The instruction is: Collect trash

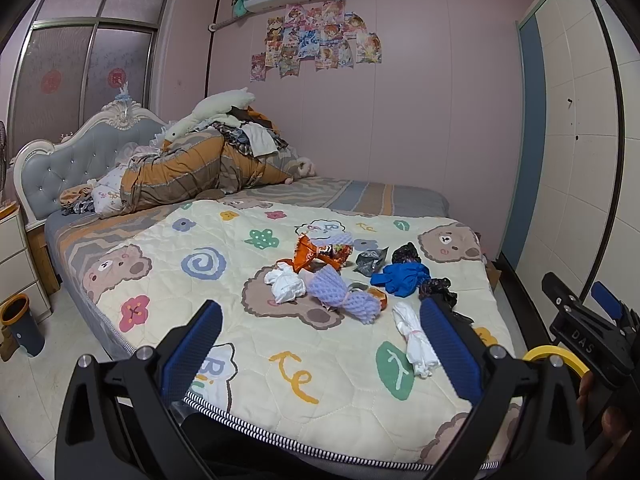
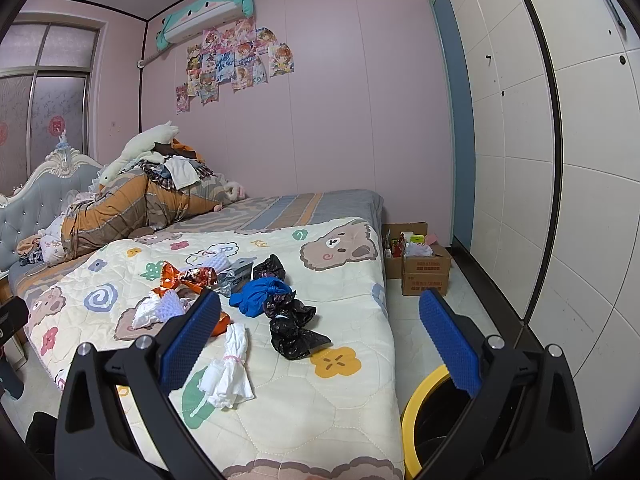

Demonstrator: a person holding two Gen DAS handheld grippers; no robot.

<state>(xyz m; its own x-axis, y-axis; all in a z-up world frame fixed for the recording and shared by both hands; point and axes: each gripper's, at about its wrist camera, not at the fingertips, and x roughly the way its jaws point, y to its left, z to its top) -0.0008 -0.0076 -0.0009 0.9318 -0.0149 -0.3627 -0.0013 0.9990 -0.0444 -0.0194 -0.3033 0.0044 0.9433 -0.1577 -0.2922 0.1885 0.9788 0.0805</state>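
Observation:
A pile of trash lies on the bear-print quilt (image 1: 280, 360): an orange snack wrapper (image 1: 316, 254), purple foam nets (image 1: 344, 294), crumpled white paper (image 1: 285, 285), a blue wad (image 1: 402, 278), black bags (image 2: 292, 326) and a twisted white bag (image 2: 230, 368). My left gripper (image 1: 322, 350) is open and empty, above the quilt's near edge, short of the pile. My right gripper (image 2: 318, 344) is open and empty, over the bed's right edge; it also shows in the left wrist view (image 1: 584, 308). A yellow-rimmed bin (image 2: 424, 412) stands on the floor beside the bed.
Bedding and clothes (image 1: 200, 160) are heaped by the headboard. Cardboard boxes (image 2: 420, 268) sit on the floor against the far wall. A white wardrobe (image 2: 560, 160) lines the right side. A nightstand (image 1: 16, 256) and a small orange-rimmed bin (image 1: 20, 328) stand left of the bed.

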